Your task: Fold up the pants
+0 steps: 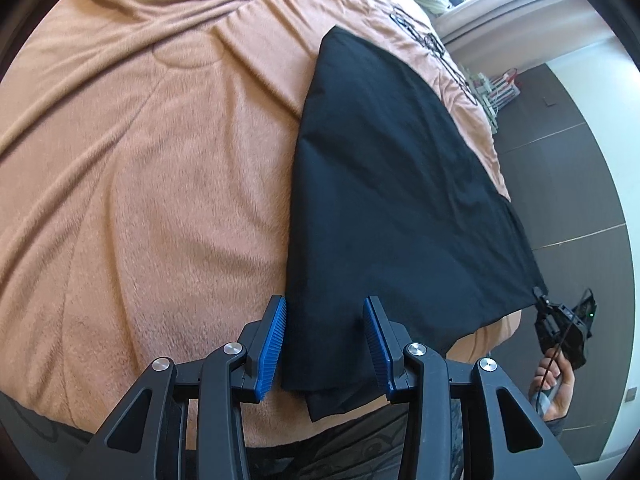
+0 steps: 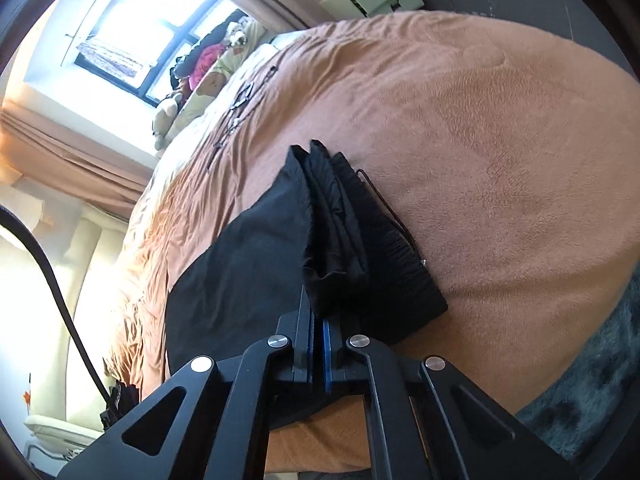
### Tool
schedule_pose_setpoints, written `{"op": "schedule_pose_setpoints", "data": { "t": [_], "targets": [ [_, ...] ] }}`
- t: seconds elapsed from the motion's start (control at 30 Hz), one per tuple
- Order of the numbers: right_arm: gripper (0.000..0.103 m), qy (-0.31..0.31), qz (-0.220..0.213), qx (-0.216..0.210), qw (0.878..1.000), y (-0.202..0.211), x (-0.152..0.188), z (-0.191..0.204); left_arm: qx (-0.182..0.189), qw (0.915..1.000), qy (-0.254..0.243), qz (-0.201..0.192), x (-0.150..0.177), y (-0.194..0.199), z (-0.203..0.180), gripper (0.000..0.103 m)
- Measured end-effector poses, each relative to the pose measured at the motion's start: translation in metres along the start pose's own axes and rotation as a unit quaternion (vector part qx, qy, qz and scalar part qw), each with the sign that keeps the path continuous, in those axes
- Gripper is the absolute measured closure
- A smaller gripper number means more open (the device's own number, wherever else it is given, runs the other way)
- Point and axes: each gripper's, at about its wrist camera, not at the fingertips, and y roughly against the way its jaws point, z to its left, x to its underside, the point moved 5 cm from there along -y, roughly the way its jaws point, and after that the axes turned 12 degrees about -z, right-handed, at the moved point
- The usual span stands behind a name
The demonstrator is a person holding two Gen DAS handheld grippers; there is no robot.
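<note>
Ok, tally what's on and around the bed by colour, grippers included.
Black: 3 – pants, left gripper, right gripper
Orange-brown: 1 – blanket
Total: 4

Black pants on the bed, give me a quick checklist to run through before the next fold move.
1. Right gripper shut on the pants: ok, its fingers are closed on a bunched corner.
2. Left gripper gripping: not ok, open, its fingers straddle the near edge without pinching.
3. Pants lying flat on the blanket: mostly ok in the left wrist view; layers bunch near the right gripper.
4. Cloth fully on the bed: not ok, the near edge hangs over.
5. Layers aligned underneath: cannot tell.
</note>
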Motion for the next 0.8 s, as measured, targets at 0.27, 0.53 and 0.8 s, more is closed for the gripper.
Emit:
{"op": "schedule_pose_setpoints", "data": {
  "t": [0.27, 0.53, 0.8],
  "targets": [
    [0.103, -0.004, -0.020, 0.020, 1.000, 0.012, 0.020, -0.008, -0.004, 0.9999, -0.014, 0.006, 0.006, -0.002, 0.000, 0.061],
    [0.103, -0.029, -0.010, 0.020, 0.999, 0.005, 0.034, -0.019, -0.002, 0.9996, -0.026, 0.006, 0.007, -0.004, -0.007, 0.094],
    [0.103, -0.028, -0.024, 0.033, 0.999, 0.015, 0.043, -0.020, 0.010, 0.9993, -0.032, 0.017, -0.001, 0.001, -0.007, 0.093]
  ]
}}
